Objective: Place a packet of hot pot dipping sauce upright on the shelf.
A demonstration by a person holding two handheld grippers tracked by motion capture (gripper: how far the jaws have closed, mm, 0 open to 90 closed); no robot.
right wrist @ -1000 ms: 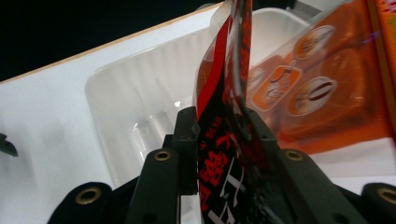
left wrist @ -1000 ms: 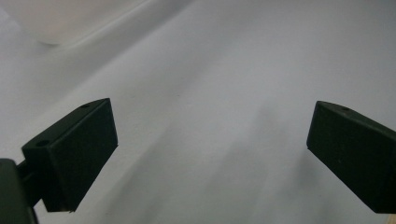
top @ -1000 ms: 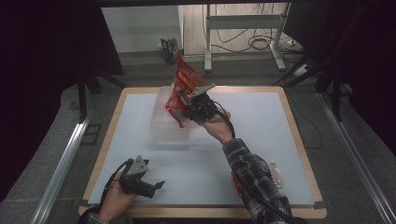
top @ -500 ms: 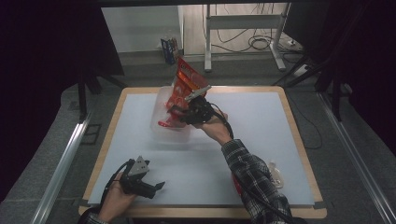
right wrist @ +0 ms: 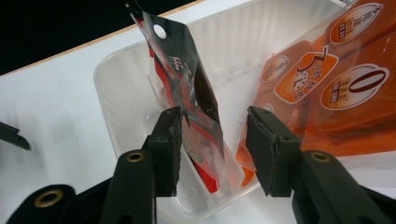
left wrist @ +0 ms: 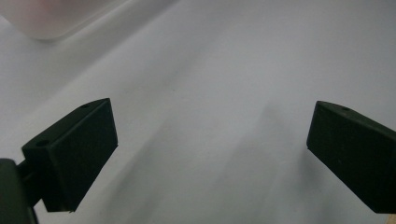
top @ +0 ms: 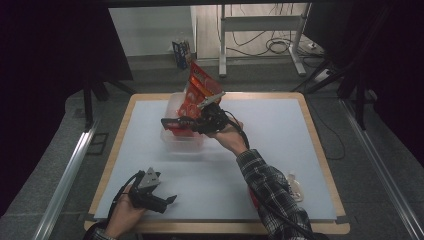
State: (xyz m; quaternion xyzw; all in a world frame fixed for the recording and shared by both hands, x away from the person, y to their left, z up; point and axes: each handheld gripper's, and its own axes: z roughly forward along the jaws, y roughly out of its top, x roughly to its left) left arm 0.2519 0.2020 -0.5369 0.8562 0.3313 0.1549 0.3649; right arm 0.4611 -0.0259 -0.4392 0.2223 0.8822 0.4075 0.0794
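Observation:
A clear plastic bin [top: 181,144] stands at the table's far middle. A big orange snack bag [top: 201,86] leans upright in it, also close up in the right gripper view [right wrist: 336,84]. Beside it in the bin [right wrist: 122,88] stands a narrow black and red packet [right wrist: 187,93]. My right gripper [top: 171,122] reaches over the bin from the right. Its jaws [right wrist: 217,140] stand open on either side of that packet, the left one close against it. Near the front left edge my left gripper [top: 167,200] rests open [left wrist: 210,154] over bare white table.
A small clear wrapped item [top: 295,186] lies on the white mat [top: 280,135] at the front right, beside the person's sleeve. A corner of the bin [left wrist: 51,21] shows at the top left of the left gripper view. The wooden table border [top: 320,145] rings the mat.
The right hand has turned and dropped, swinging its jaws left across the bin, and the dark packet now stands down in the bin. The left gripper has not moved.

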